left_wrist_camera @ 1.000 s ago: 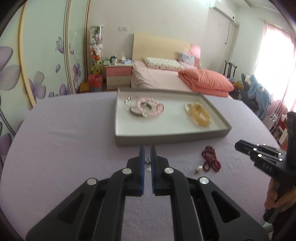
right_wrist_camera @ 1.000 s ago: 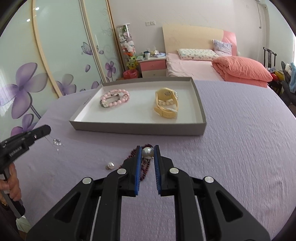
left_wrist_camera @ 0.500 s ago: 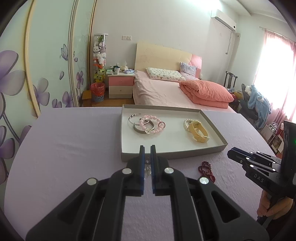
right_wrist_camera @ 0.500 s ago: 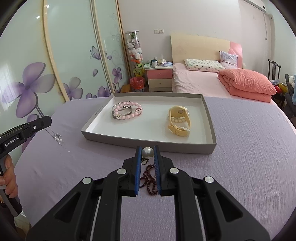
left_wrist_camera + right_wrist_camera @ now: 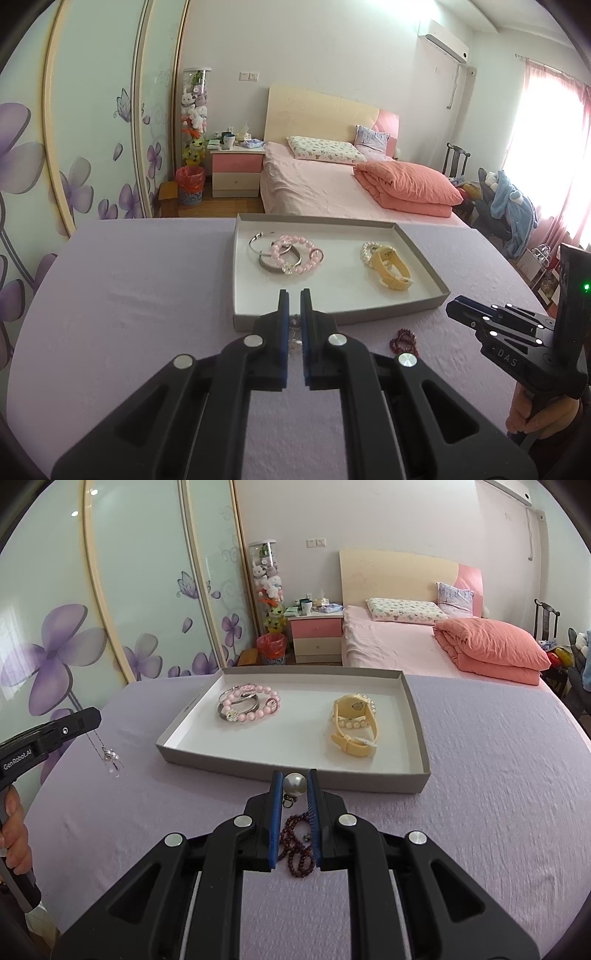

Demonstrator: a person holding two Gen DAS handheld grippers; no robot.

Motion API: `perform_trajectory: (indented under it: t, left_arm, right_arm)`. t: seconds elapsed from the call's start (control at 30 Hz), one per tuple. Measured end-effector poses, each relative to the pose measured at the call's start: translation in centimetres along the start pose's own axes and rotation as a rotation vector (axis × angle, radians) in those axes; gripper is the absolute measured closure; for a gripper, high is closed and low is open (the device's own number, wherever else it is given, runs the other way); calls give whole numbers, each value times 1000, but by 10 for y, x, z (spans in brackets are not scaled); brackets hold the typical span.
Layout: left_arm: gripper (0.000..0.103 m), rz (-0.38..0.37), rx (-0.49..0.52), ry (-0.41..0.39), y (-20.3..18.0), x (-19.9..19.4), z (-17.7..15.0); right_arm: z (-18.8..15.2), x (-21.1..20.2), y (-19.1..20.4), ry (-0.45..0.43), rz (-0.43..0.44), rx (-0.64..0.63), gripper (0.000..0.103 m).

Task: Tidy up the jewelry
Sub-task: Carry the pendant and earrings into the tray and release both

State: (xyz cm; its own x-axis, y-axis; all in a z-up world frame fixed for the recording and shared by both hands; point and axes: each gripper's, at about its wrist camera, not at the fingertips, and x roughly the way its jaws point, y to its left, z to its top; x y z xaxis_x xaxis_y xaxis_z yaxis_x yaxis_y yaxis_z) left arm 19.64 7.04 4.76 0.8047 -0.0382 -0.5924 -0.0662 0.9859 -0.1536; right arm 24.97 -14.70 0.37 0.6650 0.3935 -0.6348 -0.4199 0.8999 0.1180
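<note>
My left gripper point(image 5: 294, 295) is shut on a thin chain necklace with a small crystal pendant point(image 5: 110, 755), which hangs from its tips above the purple cloth. My right gripper point(image 5: 294, 777) is shut on a pearl earring point(image 5: 294, 784), held just in front of the grey tray point(image 5: 417, 716). The tray holds a pink bead bracelet point(image 5: 255, 701) over silver bangles and a yellow watch point(image 5: 354, 723) with a pearl bracelet. A dark red bead bracelet point(image 5: 295, 845) lies on the cloth below the right gripper and also shows in the left wrist view point(image 5: 404, 341).
The table is covered by a purple cloth point(image 5: 498, 775). A bed point(image 5: 332, 184), a nightstand point(image 5: 236, 170) and a flowered sliding wardrobe point(image 5: 74, 627) stand beyond the table. A chair with clothes point(image 5: 506, 206) is at the far right.
Both grippers have risen and drawn back from the cloth, each carrying its piece. The pendant now hangs free in the air, and the pearl earring is lifted off the red beads.
</note>
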Motion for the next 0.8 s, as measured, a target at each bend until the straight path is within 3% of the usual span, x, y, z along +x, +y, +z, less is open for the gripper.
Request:
perform_trajectory:
  t: [0.4,0.8]
  left_arm:
    - [97,-8,-16,-15,-6,51,52]
    - [97,-15,-12,50,-7,126,74]
  right_arm:
    - [59,39,-16,-100,1,32,89]
    - [67,116,-16,-7,33,13,89]
